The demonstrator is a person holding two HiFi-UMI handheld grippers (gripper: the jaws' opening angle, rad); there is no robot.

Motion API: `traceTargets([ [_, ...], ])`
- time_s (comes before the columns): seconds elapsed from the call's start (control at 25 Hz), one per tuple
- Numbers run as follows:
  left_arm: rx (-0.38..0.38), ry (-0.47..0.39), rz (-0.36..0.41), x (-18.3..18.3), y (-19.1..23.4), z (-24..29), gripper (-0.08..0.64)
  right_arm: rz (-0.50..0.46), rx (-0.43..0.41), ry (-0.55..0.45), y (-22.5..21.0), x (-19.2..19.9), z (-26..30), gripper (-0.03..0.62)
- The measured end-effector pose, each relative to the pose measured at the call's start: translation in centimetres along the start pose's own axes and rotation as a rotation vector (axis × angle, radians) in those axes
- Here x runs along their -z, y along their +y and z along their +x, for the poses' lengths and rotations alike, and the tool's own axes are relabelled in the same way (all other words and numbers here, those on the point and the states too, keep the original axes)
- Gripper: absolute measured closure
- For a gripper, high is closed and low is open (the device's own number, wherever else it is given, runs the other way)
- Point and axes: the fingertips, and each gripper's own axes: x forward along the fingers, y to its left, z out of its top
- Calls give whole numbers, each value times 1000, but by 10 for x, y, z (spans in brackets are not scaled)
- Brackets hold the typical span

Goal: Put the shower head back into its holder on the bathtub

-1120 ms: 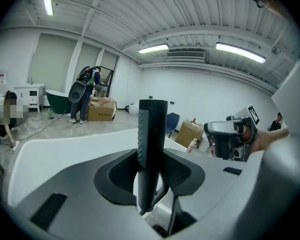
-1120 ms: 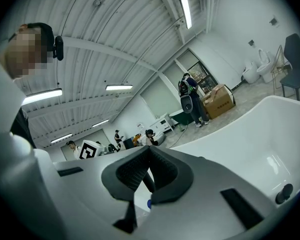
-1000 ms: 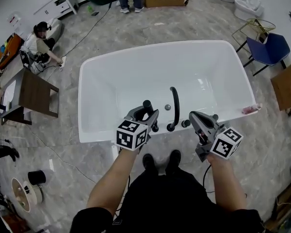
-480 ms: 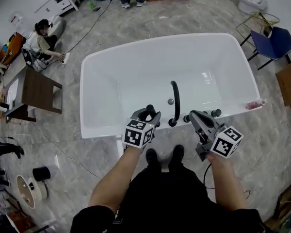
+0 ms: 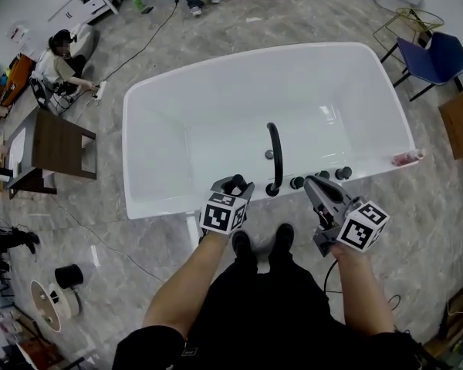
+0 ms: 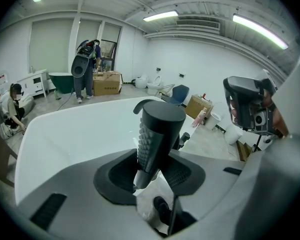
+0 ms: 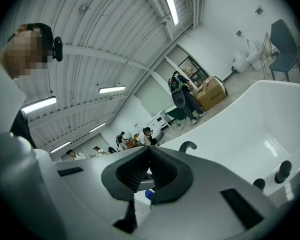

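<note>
Grey marbled floor surrounds the white bathtub (image 5: 162, 206). Its near rim carries a curved black spout (image 5: 275, 153) at the middle and three black knobs (image 5: 322, 176) toward the right end.

Our left gripper (image 5: 233, 190) hangs over that near rim, just left of the spout, with its jaws clamped on the black shower head (image 6: 157, 134). The head stands nearly upright between the pads, leaning slightly, with its nubbed face showing in the left gripper view. Directly beneath its lower end, that view shows a dark round socket (image 6: 161, 207) set in the white rim, which we take to be the holder. From these views we cannot tell whether the head's tip already touches it.

Our right gripper (image 5: 314, 185) points along the near rim close to the knobs. Its jaws are pressed together with nothing between them.

We judge the step in hand to be the final seating, with the head carried to the rim and poised above its place. The next move calls for lining the head's lower end up with the socket and sinking it straight down without scraping the enamel. We should part the left jaws only once it sits firm.
</note>
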Motion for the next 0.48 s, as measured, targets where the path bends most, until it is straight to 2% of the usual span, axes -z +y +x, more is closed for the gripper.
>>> traceTargets([
  [0.48, -30, 126, -20, 34, 19, 22, 408, 58, 24, -13, -16, 18, -2, 575],
])
